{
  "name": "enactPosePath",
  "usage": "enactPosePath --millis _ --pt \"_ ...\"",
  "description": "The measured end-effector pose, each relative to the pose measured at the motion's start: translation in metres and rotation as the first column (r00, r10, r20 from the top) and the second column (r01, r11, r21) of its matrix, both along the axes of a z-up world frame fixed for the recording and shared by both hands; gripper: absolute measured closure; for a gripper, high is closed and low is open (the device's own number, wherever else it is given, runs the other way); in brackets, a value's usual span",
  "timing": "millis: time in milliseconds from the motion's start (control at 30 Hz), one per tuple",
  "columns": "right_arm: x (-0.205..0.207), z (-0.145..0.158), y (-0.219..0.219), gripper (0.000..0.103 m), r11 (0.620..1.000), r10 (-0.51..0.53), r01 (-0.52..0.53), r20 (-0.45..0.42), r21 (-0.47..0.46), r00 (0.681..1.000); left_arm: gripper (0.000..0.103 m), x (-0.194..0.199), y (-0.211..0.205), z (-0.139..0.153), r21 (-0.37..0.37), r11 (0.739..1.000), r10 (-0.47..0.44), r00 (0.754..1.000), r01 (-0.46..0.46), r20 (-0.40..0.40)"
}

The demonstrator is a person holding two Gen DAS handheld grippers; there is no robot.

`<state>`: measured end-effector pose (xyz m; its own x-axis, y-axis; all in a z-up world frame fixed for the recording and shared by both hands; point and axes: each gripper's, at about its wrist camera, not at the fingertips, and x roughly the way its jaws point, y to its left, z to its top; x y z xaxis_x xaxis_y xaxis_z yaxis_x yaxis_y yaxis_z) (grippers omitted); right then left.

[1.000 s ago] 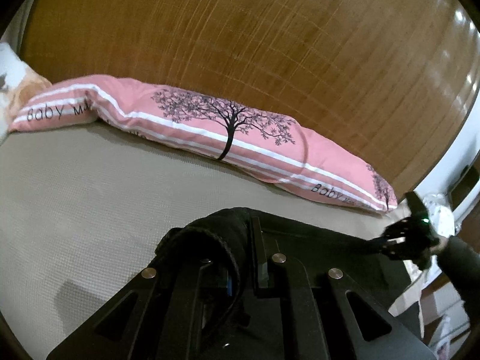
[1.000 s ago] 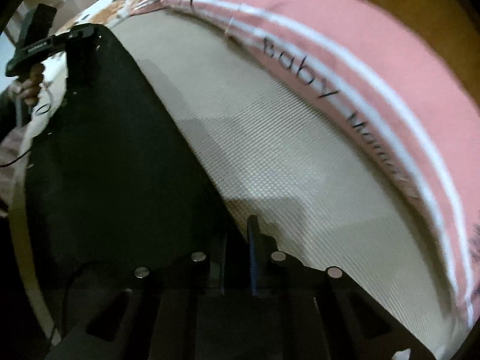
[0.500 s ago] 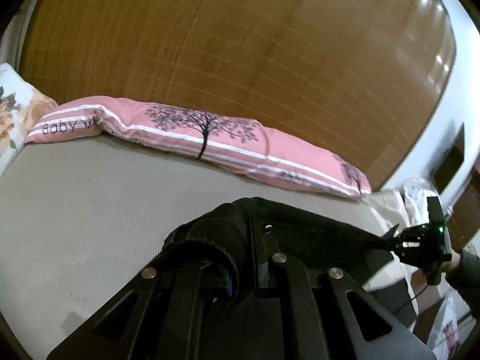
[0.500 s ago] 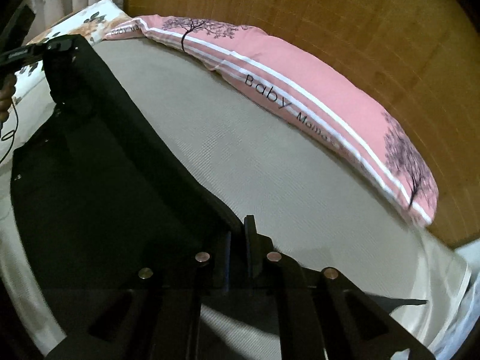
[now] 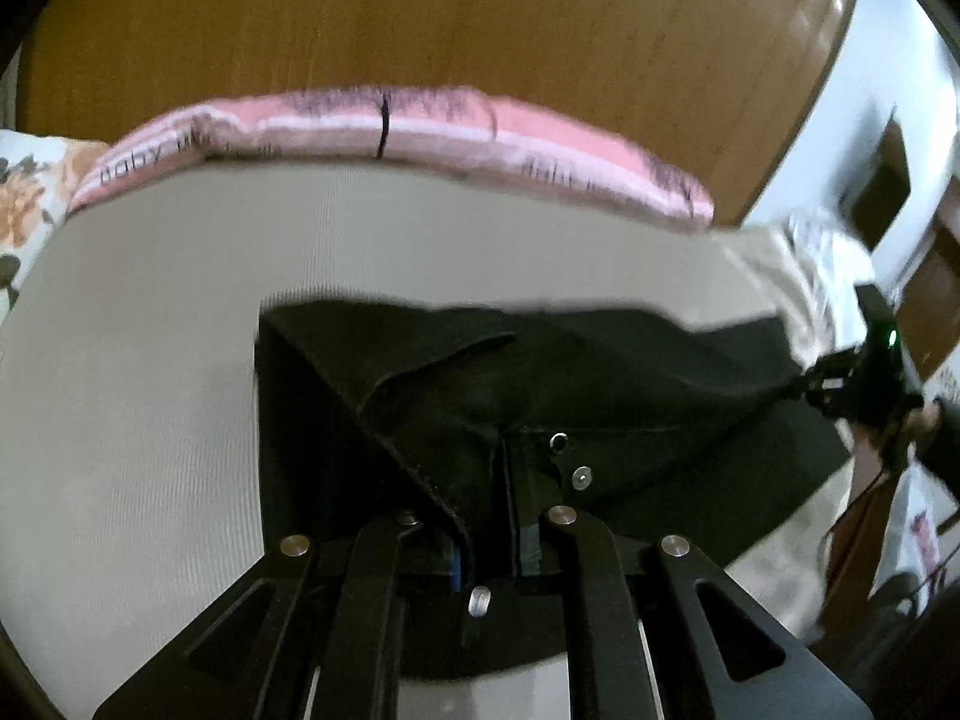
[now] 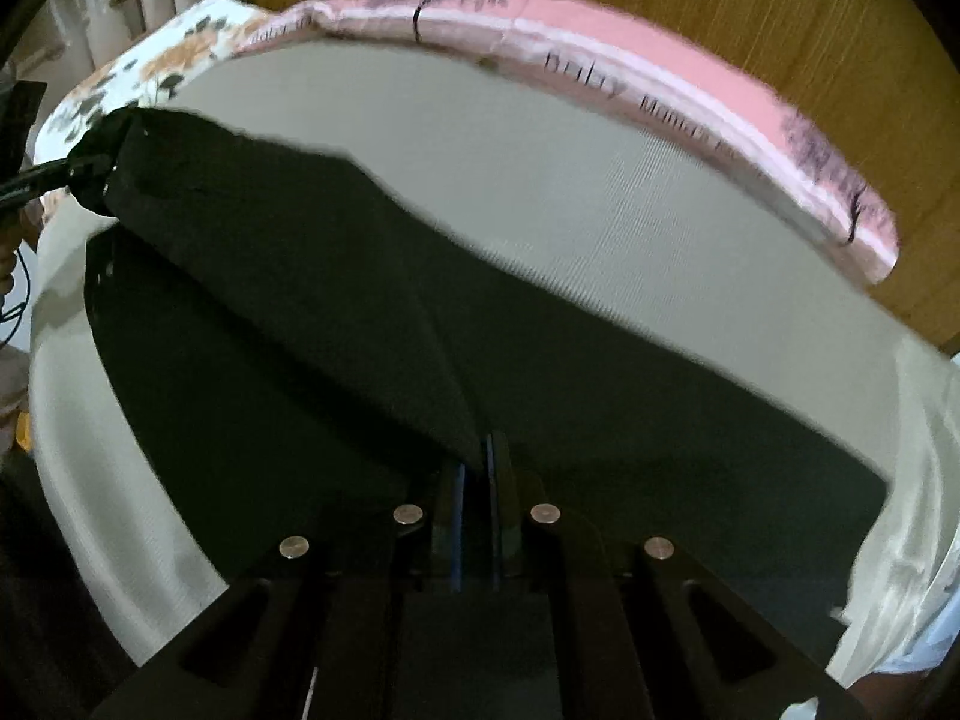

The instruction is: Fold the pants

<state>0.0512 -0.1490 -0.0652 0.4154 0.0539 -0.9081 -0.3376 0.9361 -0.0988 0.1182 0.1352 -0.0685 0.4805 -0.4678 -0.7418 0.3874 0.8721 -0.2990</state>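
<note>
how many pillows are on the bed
2: a pink pillow lies along the wooden headboard; a floral pillow sits at its left end. Others may be out of view.

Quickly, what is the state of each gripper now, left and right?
Left gripper: jaws opening slightly, black pants between them, gripped.
Right gripper: shut on the black pants.

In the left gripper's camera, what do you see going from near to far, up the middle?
Left gripper → black pants → beige sheet → pink pillow → wooden headboard.
</note>
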Motion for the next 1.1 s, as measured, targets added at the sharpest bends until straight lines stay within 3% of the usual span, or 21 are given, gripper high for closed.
enactPosePath --millis 200,300,433,533,600,667,800,967,1100 --pt "-0.013 -0.037 0.011 0.098 0.998 0.007 -0.009 -0.038 -0.067 0.999 0.084 -0.023 -0.001 -0.027 0.077 0.997 -0.022 0.999 0.026 -0.049" --pt "-0.014 -0.042 0.015 0.097 0.996 -0.008 0.006 -0.026 -0.09 1.0 0.074 -0.028 0.005 -0.024 0.083 0.997 -0.001 0.998 0.007 -0.067" --pt "-0.013 -0.042 0.019 0.094 0.996 -0.037 0.036 -0.011 -0.085 0.999 0.051 -0.033 0.017 -0.016 0.093 0.995 0.056 0.994 -0.047 -0.098" --pt "-0.018 -0.04 0.015 0.091 0.995 -0.056 0.057 0.014 -0.08 0.998 0.048 -0.038 0.024 -0.011 0.071 0.993 0.106 0.985 -0.097 -0.135" --pt "-0.021 -0.038 0.012 0.09 0.994 -0.07 0.072 0.03 -0.077 0.997 0.048 -0.041 0.029 -0.01 0.045 0.991 0.136 0.977 -0.13 -0.164" --pt "-0.025 -0.035 0.01 0.082 0.993 -0.086 0.088 0.038 -0.073 0.996 0.047 -0.046 0.036 -0.009 -0.005 0.985 0.17 0.965 -0.174 -0.201" --pt "-0.029 -0.029 0.002 0.077 0.991 -0.122 0.125 0.067 -0.046 0.99 0.047 -0.058 0.046 -0.014 -0.184 0.944 0.205 0.923 -0.275 -0.326" --pt "-0.033 -0.028 -0.005 0.067 0.984 -0.175 0.177 0.077 -0.021 0.981 0.047 -0.059 0.029 -0.017 -0.273 0.918 0.18 0.915 -0.289 -0.361" --pt "-0.039 -0.028 -0.012 0.062 0.975 -0.223 0.223 0.09 0.005 0.971 0.047 -0.048 0.028 -0.028 -0.345 0.855 0.231 0.88 -0.387 -0.415"
